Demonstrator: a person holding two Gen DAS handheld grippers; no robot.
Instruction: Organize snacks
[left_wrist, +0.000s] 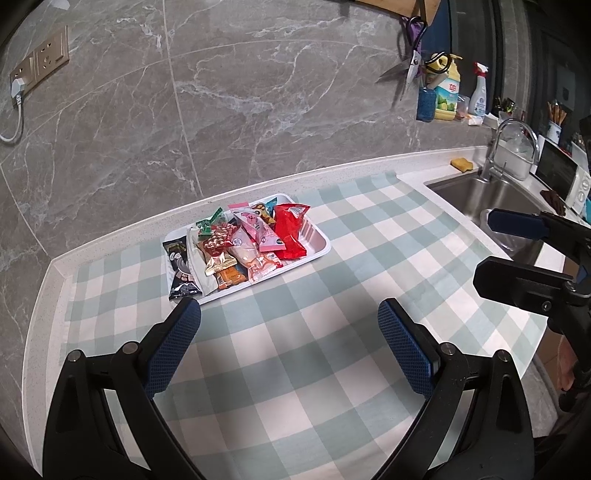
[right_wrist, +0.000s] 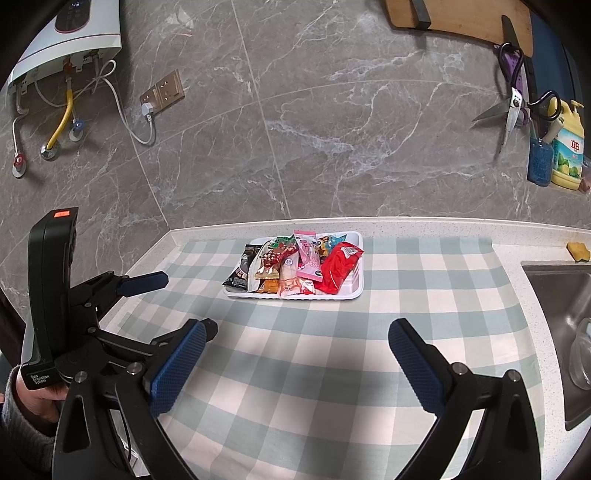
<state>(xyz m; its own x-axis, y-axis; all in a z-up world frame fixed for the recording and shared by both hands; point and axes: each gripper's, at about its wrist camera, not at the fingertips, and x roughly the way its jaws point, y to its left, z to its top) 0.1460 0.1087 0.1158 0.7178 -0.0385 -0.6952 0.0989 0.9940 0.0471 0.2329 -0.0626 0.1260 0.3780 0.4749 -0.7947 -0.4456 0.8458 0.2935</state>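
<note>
Counter (right_wrist: 406, 223) covered by a green-and-white checked cloth (right_wrist: 332, 369). White tray (right_wrist: 357, 288) sits on the cloth near the back edge, close to the marble wall (right_wrist: 314, 129). All snacks visible are inside the tray, piled and overlapping: red packet (right_wrist: 338, 271) at its right end, pink packet (right_wrist: 308, 260) beside it, gold-wrapped piece (right_wrist: 267, 271) toward the middle, black packet (right_wrist: 240, 273) at the left end, its lower end hanging over the tray rim. From the left wrist view the same order holds: black packet (left_wrist: 180, 267), gold piece (left_wrist: 220, 265), pink packet (left_wrist: 258, 229), red packet (left_wrist: 290, 230), tray (left_wrist: 317, 243).

Left gripper (left_wrist: 289, 314): fingers spread wide, released, holding nothing; hovering over bare cloth (left_wrist: 295, 350), its left fingertip close to the tray's near corner. Right gripper (right_wrist: 297, 334): fingers likewise spread and empty, above the cloth, well short of the tray. Each gripper shows in the other's view: right one (left_wrist: 517, 254) at the edge over the sink side, left one (right_wrist: 122, 291) at the left, held by a hand (right_wrist: 29, 391) in a grey sleeve.

Sink (left_wrist: 476, 199) with faucet (left_wrist: 511, 147) lies right of the cloth; yellow sponge (left_wrist: 461, 164) on the counter behind it. Scissors (right_wrist: 511, 107) hang on the wall; dish soap bottle (right_wrist: 567, 147) below them. Wall socket (right_wrist: 162, 92) and water heater (right_wrist: 74, 33) at upper left
</note>
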